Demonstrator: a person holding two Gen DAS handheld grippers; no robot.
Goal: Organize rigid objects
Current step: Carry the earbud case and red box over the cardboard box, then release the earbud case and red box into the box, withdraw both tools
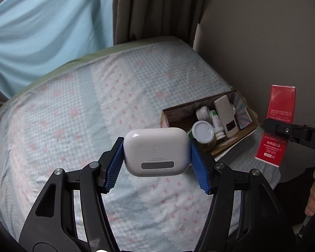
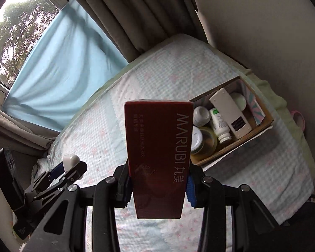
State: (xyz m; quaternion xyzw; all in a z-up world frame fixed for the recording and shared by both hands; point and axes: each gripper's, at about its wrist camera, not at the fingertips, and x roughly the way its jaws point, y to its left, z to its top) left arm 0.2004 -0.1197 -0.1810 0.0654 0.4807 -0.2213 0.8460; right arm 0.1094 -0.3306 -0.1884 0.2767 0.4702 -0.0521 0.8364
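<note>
My left gripper (image 1: 156, 151) is shut on a white earbud case (image 1: 156, 152), held above the bed. It also shows in the right wrist view (image 2: 70, 161) at the left. My right gripper (image 2: 158, 180) is shut on a tall red MARUBI box (image 2: 158, 145), held upright; the box also shows in the left wrist view (image 1: 276, 126) at the right. A cardboard box (image 1: 244, 134) lies on the bed's right side with a white remote (image 1: 225, 115), white bottles (image 1: 215, 120) and a lidded jar (image 1: 202, 132) in it. The same cardboard box (image 2: 231, 149) is right of the red box.
The bed has a pale blue checked sheet (image 1: 94, 115) with pink bows. Blue and grey curtains (image 1: 157, 8) hang behind it. A grey wall (image 1: 262, 31) runs along the right. A pink ring-shaped object (image 2: 299, 118) lies past the bed's right edge.
</note>
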